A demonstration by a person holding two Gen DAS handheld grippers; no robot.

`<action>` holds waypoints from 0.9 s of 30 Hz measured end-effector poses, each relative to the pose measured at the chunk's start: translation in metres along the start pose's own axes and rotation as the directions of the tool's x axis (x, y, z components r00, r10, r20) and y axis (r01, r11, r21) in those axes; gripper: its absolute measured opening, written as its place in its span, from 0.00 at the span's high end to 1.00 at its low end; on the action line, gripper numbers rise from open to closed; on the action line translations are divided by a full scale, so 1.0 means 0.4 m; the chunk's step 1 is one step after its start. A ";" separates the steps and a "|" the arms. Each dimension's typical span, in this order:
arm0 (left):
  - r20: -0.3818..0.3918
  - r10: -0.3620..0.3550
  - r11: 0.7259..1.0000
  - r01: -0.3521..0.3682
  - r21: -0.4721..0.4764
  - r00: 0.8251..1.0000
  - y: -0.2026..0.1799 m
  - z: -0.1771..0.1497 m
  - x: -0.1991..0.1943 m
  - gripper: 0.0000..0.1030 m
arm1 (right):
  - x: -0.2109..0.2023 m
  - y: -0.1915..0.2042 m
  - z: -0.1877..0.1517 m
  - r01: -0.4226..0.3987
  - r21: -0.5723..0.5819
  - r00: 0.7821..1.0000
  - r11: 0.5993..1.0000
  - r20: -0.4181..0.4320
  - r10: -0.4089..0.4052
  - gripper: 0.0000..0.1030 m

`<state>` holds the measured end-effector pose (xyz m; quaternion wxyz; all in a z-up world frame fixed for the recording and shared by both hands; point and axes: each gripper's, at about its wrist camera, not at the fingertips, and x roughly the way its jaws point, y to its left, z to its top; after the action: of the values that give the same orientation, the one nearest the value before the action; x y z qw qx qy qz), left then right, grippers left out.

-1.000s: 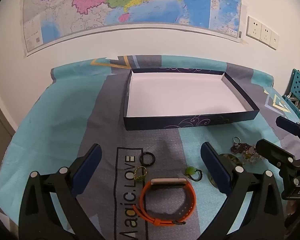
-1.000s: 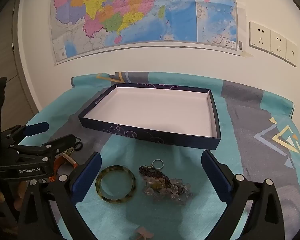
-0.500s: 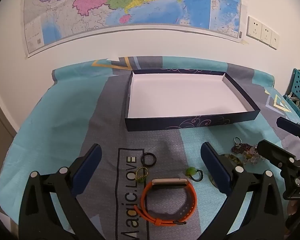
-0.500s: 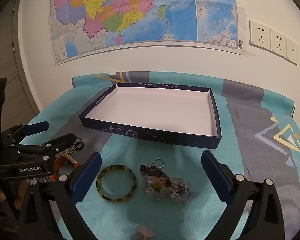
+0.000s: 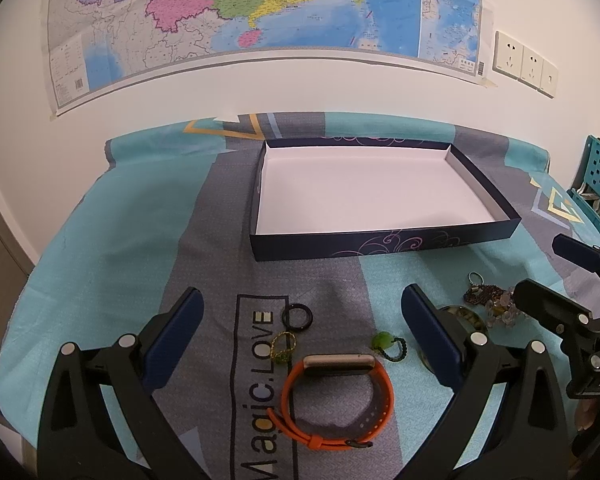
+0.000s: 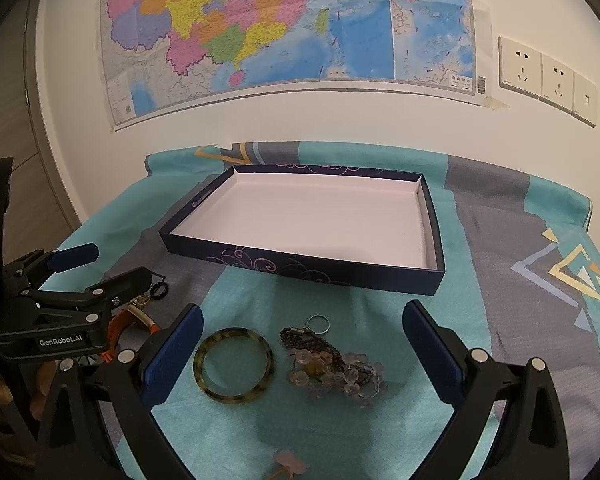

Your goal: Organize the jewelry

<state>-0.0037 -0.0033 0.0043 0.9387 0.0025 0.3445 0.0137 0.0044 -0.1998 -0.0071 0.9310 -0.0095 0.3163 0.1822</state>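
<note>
Both the left gripper [image 5: 300, 340] and right gripper [image 6: 302, 350] hover spread wide and empty, well short of the bare navy tray [image 6: 300, 270]; the orange watch [image 5: 336, 396] lies under the left one, best pinched across its band.

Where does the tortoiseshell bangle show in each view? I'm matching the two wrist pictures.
Left wrist view: tortoiseshell bangle at lower right, mostly hidden behind the left tool's right finger.
Right wrist view: bangle in full at lower centre-left, flat on the cloth beside the bead cluster.
Shared landmark: navy box.
</note>
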 end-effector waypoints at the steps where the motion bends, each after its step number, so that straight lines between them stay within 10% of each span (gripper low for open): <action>1: -0.001 0.001 1.000 -0.001 0.000 1.000 0.000 0.000 0.000 0.05 | 0.000 0.000 -0.001 0.000 0.000 1.000 1.000 0.000 0.000 0.06; 27: 0.002 0.016 1.000 -0.017 0.016 1.000 -0.004 -0.001 0.001 0.05 | 0.000 -0.007 -0.004 -0.006 0.011 1.000 1.000 0.003 0.006 0.06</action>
<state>-0.0035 -0.0049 0.0038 0.9388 0.0128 0.3436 0.0187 0.0045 -0.2024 -0.0086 0.9310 -0.0032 0.3157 0.1834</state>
